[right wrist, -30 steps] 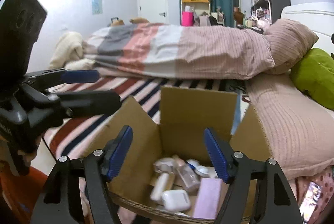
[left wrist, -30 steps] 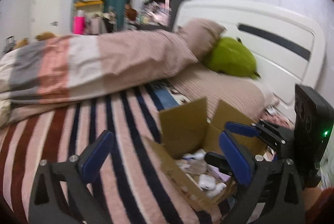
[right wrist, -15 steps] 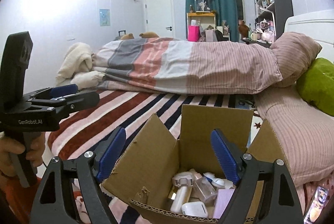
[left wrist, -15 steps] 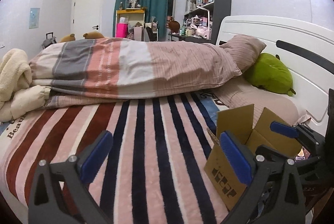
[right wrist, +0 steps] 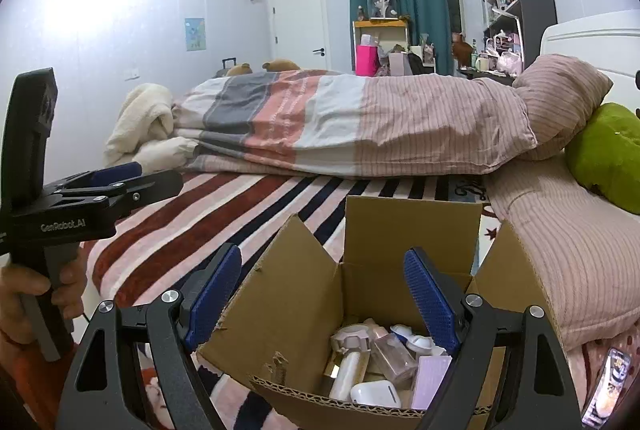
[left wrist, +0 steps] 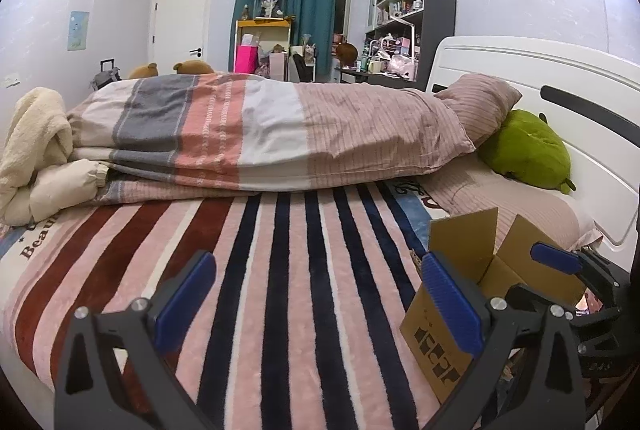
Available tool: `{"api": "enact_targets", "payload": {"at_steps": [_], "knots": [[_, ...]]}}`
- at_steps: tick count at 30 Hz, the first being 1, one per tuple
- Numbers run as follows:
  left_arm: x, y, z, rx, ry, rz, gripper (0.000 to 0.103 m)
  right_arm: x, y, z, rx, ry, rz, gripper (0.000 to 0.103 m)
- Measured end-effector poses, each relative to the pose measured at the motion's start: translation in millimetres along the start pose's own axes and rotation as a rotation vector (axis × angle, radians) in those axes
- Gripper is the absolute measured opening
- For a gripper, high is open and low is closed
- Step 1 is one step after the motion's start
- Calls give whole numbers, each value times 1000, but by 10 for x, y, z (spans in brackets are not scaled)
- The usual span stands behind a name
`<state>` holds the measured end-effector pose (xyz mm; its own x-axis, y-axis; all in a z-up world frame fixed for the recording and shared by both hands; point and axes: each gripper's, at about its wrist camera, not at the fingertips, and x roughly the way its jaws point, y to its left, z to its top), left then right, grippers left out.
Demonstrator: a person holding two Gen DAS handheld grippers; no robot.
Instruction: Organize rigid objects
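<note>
An open cardboard box [right wrist: 384, 242] stands on the striped blanket near the pillows. Inside lie several small items, among them a white earbud case [right wrist: 376, 392], a clear bottle [right wrist: 390, 352] and a lilac packet [right wrist: 430, 380]. My right gripper [right wrist: 322, 296] hovers open over the box mouth with nothing held, its left pad beside the box's left flap. My left gripper [left wrist: 318, 294] is open and empty over the blanket [left wrist: 280, 270], left of the box [left wrist: 460, 254]. In the right wrist view a hand [right wrist: 24, 294] holds the left gripper [right wrist: 156, 175] at the left edge.
A folded striped duvet [left wrist: 260, 133] lies across the bed behind the blanket. Pillows [left wrist: 476, 101] and a green plush [left wrist: 528, 149] lean on the white headboard [left wrist: 560, 77]. A cream throw [left wrist: 36, 145] is heaped at the left. A phone [right wrist: 608, 386] lies beside the box.
The left gripper swung left, away from the box, and now faces the striped blanket with the box at its right edge. The right gripper's jaws widened and drew back a little above the box.
</note>
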<state>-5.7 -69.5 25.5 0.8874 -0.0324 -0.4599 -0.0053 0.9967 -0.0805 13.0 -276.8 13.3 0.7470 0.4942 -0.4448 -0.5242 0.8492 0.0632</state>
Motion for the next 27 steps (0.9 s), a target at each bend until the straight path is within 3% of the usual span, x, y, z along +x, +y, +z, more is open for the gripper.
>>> {"api": "enact_targets", "payload": {"at_steps": [27], "knots": [[-8, 156, -9, -30, -18, 73, 102, 54, 86, 55, -1, -2, 16, 81]]}}
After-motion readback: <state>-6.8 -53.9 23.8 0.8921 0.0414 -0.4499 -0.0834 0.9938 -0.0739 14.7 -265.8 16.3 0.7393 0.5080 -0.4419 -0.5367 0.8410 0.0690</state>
